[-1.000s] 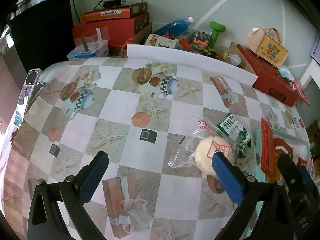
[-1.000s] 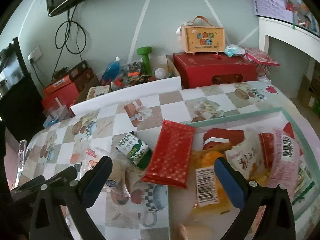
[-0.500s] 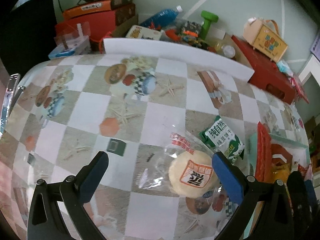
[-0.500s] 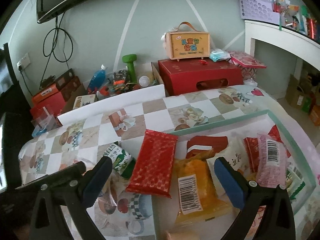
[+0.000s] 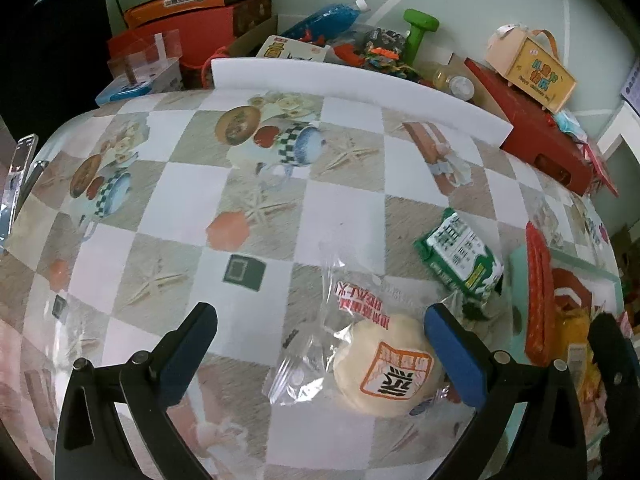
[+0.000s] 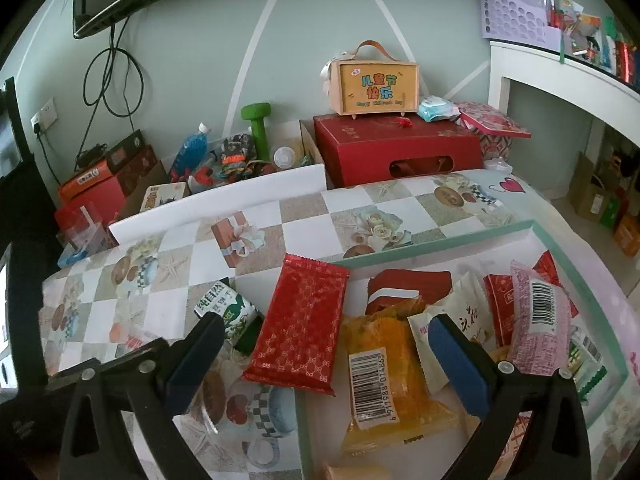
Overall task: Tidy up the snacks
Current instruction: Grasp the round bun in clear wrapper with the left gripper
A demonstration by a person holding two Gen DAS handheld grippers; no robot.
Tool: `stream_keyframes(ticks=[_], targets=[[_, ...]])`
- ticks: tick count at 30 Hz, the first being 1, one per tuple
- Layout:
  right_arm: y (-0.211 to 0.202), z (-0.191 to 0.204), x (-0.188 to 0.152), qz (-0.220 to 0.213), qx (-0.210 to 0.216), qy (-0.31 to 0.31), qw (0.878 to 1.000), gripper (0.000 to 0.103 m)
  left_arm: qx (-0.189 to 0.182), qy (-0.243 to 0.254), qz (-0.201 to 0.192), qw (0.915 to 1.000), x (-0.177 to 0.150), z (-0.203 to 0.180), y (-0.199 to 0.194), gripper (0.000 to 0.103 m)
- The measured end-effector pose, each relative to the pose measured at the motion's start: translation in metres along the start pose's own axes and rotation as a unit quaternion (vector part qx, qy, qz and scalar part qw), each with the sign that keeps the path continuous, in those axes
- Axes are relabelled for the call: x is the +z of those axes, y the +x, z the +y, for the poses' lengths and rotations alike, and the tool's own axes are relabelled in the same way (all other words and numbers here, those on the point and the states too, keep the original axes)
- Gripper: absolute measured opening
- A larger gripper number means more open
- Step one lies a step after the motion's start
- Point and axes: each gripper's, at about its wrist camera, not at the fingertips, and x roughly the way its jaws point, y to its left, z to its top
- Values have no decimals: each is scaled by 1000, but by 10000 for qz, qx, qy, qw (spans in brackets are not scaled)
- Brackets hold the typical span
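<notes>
Left gripper closes in on the bagged bun; snack tray waits at the right.

The left gripper (image 5: 320,344) has come forward and lower over the last second, so the round bun in its clear bag (image 5: 386,372), earlier tucked behind the right-hand pad, now lies just inside that pad, jaws wide open and empty (a pickup looks near). The green milk pouch (image 5: 460,258) sits just beyond it on the tabletop (image 5: 260,184). The right gripper (image 6: 324,354), jaws also spread and empty, has drifted over the mint-rimmed tray (image 6: 580,280). Only its view shows the tray's contents: the red packet (image 6: 300,324) lapping the tray's left edge, the orange barcoded pack (image 6: 384,372) and more wrappers toward the right edge; the bun is hidden there.
</notes>
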Motion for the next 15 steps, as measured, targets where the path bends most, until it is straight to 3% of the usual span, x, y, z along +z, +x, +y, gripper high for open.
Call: stream_keyframes(ticks=[11, 15], targets=[[1, 2, -1, 38, -28, -75, 10000, 103, 333, -106, 56, 9994, -9, 33, -8, 103], [1, 4, -1, 32, -22, -118, 9999, 103, 289, -168, -1, 9994, -13, 40, -16, 103]])
